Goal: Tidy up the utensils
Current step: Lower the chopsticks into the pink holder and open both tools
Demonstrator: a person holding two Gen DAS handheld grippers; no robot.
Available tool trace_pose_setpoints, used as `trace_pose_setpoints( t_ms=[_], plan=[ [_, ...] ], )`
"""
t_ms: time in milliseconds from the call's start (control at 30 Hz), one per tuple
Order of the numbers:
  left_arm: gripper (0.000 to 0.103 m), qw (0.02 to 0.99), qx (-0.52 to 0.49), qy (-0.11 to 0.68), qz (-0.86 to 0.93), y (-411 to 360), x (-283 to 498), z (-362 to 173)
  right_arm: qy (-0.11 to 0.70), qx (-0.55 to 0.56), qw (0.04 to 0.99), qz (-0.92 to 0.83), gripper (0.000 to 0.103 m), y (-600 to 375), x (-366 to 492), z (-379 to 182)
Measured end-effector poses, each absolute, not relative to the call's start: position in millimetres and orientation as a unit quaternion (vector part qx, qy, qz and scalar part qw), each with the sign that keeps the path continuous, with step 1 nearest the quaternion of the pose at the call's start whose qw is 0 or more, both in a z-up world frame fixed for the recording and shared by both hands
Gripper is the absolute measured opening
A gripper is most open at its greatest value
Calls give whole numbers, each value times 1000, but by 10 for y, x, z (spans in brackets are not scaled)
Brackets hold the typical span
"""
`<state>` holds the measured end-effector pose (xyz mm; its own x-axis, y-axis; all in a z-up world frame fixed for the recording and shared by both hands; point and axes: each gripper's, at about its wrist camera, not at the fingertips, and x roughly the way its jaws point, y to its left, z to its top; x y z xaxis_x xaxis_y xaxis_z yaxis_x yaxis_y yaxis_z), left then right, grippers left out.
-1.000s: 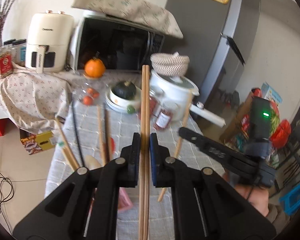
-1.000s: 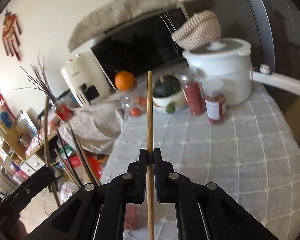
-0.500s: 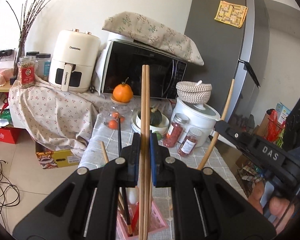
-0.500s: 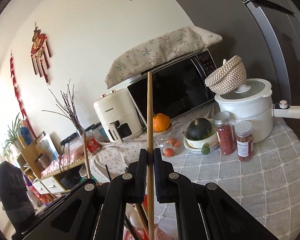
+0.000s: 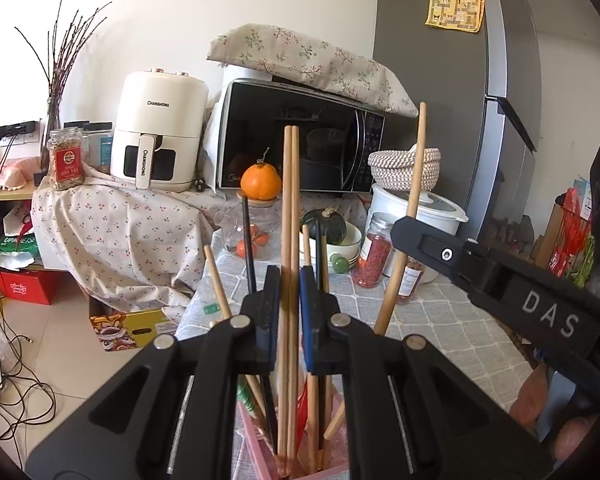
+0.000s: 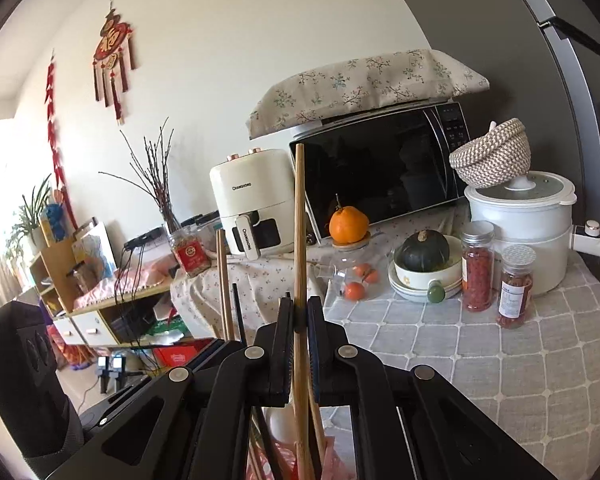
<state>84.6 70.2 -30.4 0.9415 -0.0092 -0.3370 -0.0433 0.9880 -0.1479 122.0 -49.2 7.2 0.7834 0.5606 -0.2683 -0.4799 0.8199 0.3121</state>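
My left gripper is shut on a pair of wooden chopsticks, held upright with the lower ends inside a pink holder. The holder also carries several other chopsticks, wooden and black. My right gripper is shut on a single wooden chopstick, upright, its lower end reaching toward the pink holder. In the left wrist view the right gripper holds that chopstick just right of the holder.
On the grey checked tablecloth stand two spice jars, a white cooker, a bowl with a green pumpkin and a glass jar topped by an orange. A microwave and an air fryer stand behind.
Both grippers tilted upright and came down over the pink holder. The chopsticks' lower ends now reach into or near the holder. The right gripper came closer to the left one.
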Motion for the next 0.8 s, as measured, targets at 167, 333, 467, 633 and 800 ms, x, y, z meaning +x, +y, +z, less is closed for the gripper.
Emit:
trace_pose_setpoints(
  t_ms=[167, 333, 467, 633, 800],
  plan=[
    [11, 973, -94, 210, 13, 748, 890, -374, 178, 97, 939, 278, 7, -432, 1189, 20],
    [12, 968, -103, 230, 14, 797, 894, -367, 177, 92, 940, 278, 7, -418, 1179, 2],
    [17, 964, -117, 237, 17, 866, 874, -294, 179, 83, 941, 276, 7, -395, 1171, -15],
    [27, 958, -152, 243, 30, 1020, 820, -155, 185, 83, 937, 285, 7, -385, 1168, -20],
    [55, 953, -136, 269, 44, 1068, 811, -108, 234, 42, 923, 304, 17, -265, 1152, -147]
  ],
)
